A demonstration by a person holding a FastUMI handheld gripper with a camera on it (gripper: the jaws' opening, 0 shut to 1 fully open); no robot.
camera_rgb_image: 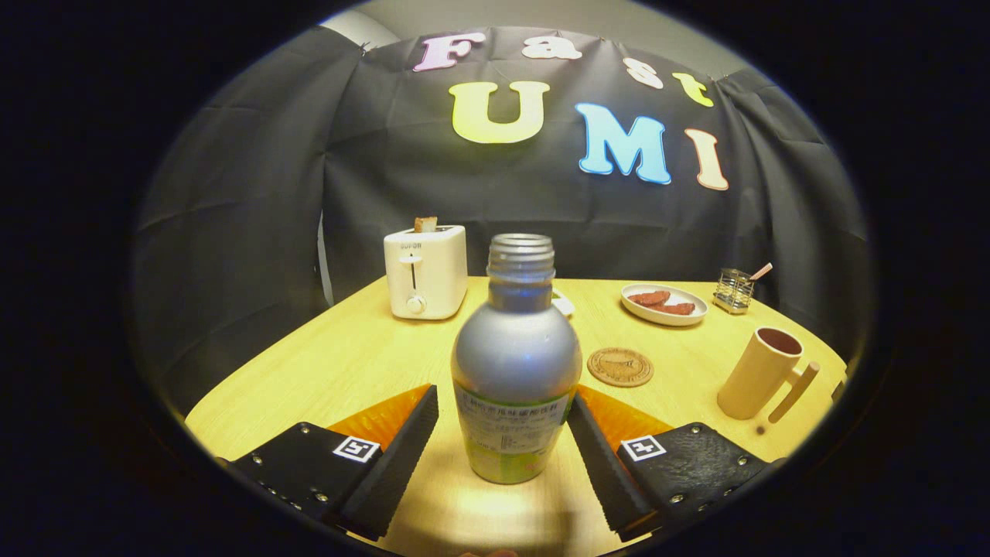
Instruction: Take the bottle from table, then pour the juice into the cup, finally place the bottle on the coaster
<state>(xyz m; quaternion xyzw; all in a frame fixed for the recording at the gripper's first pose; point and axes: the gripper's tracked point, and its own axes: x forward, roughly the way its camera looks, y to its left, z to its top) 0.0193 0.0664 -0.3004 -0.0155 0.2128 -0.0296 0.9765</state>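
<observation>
- Booth walled in black cloth; a pale wooden table fills the floor of the view.
- Gripper held low and level over the near table edge, pointing across the table towards the back wall.
- Jaws spread wide, one finger either side of the bottle; right finger looks to touch the bottle's side near the label top, left finger stands clear with a gap. Not clamped.
- Bottle upright on the table between the fingers, cap off, threaded neck bare; grey body, label with green lower band. Label print too small to read.
- Coaster, round and cork-brown, just beyond the bottle to its right.
- Cup, tan with a handle, upright, well right of the coaster, dark inside.
- Toaster, white, back left; a slice stands in its slot. Brand lettering on the front, blurred.
- Plate with reddish pieces, back right; small wire holder beside it.
</observation>
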